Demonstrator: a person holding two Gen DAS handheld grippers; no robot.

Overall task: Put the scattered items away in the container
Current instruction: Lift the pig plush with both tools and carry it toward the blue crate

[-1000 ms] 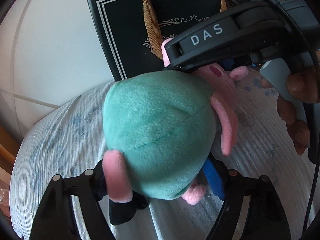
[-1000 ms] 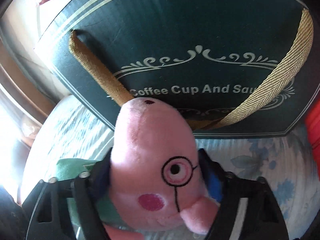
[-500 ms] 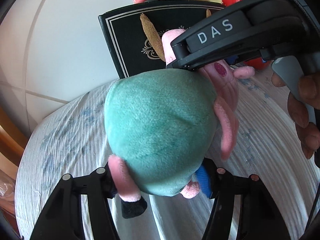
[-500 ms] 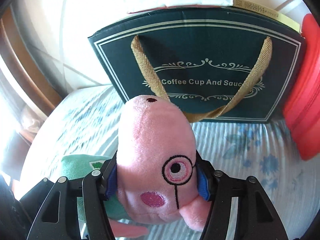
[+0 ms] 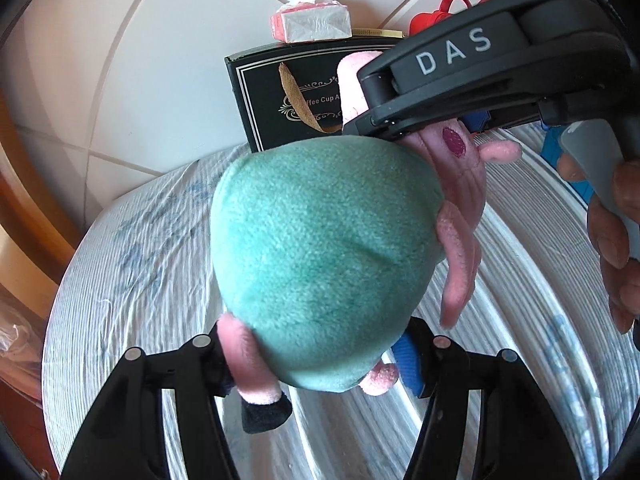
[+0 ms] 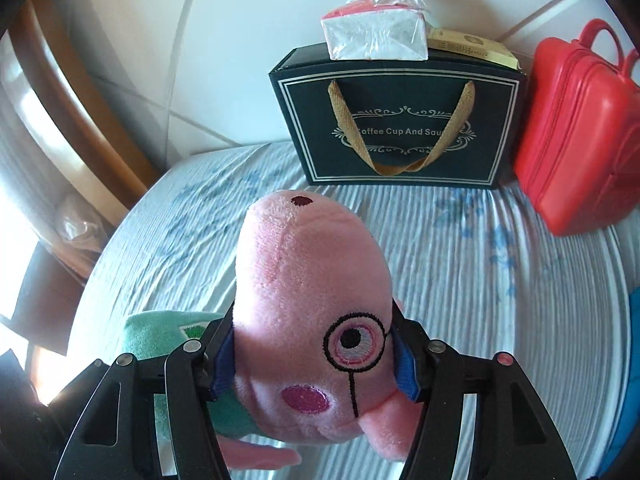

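Item held: one plush pig toy (image 6: 312,320), pink head and green body, carried by both grippers at once. We note the right gripper (image 6: 312,360) with its jaws clamped on either side of the pink head, blue pads pressed into the plush just behind the embroidered eye, snout pointing forward and away from the camera. We note the left gripper (image 5: 320,360) with its jaws clamped on the lower end of the green body, one pink leg with a black foot hanging down beside the left jaw. The toy's long axis runs from the left gripper at the feet to the right gripper at the head; in the left wrist view the right gripper's body crosses over the head end, with the person's hand (image 5: 612,240) on its handle. The toy hangs clear of the striped, blue-flowered bedsheet (image 6: 480,260) below. Ahead of the snout, at the far edge of the bed against the tiled wall, stands a dark green gift box (image 6: 400,128) with gold ribbon handles, lettered "Coffee Cup And Sau…"; a tissue pack (image 6: 376,36) and a flat gold packet lie on top of it. Just beside the box on its right stands a red plastic case (image 6: 580,128), closed. We cannot tell which of these serves as the container; we judge the head end, and so the right hand, nearer to both.
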